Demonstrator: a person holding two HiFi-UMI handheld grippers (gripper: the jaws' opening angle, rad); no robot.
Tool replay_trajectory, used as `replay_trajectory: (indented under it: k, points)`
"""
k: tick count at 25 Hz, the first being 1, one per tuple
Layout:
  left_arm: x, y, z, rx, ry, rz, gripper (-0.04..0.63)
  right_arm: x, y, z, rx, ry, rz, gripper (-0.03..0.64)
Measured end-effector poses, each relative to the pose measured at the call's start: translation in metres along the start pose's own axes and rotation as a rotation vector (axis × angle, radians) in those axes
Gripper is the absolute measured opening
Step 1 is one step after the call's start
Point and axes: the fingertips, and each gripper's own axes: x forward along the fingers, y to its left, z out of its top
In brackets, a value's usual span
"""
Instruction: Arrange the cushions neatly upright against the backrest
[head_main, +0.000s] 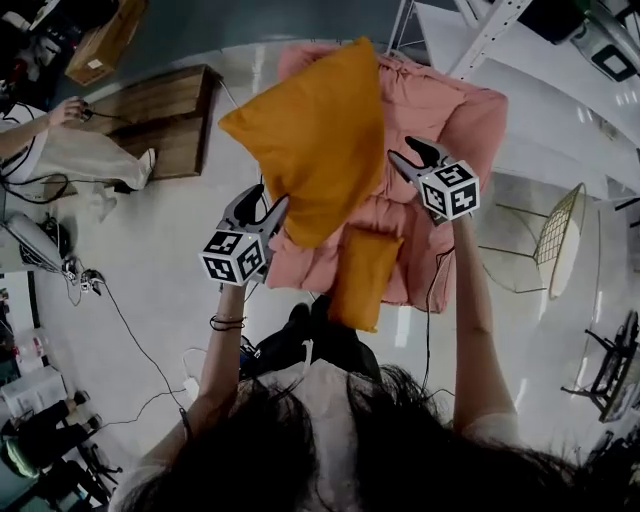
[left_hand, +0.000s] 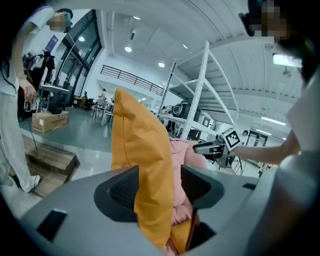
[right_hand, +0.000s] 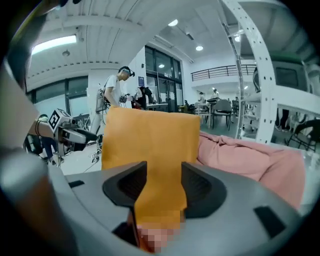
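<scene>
Now, setting: a person stands at the front of a pink sofa, holding 1 gripper in each hand.
Large orange cushion: up in the air over the sofa's seat and backrest, tilted, 1 corner toward the backrest's left end, not resting on the seat.
Small orange cushion: lying at the front edge of the sofa seat, about midway along it, just below the large one.
Left gripper: at the large cushion's lower left edge, touching the fabric.
Left jaws: spread wide; the cushion's edge hangs between them, with a gap on the right-hand jaw's side through which the sofa shows, so nothing is pinched.
Right gripper: just beside the large cushion's right edge, above the sofa's right half.
Right jaws: spread apart; the orange cushion fills the view between them, but the pads do not press on it.
Surroundings: a wooden platform and another person off the sofa's left side; a wire chair off its right side.
</scene>
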Motion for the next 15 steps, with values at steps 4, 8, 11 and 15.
replay_trajectory:
  k: [4,8,11,15]
  points:
    - [0.018,0.005,0.005,0.017,0.026,0.019,0.273,0.051,-0.034,0.006,0.089,0.001,0.041,0.242]
    - [0.031,0.007,0.009,-0.073,-0.004,0.058,0.287,0.092,-0.059,0.024,0.242,-0.048,0.098,0.264]
    - [0.042,0.006,0.007,-0.105,-0.012,0.063,0.29,0.121,-0.073,0.024,0.296,-0.033,0.112,0.264]
    - [0.055,0.018,0.007,-0.111,0.0,0.106,0.29,0.141,-0.066,0.021,0.437,-0.022,0.195,0.264]
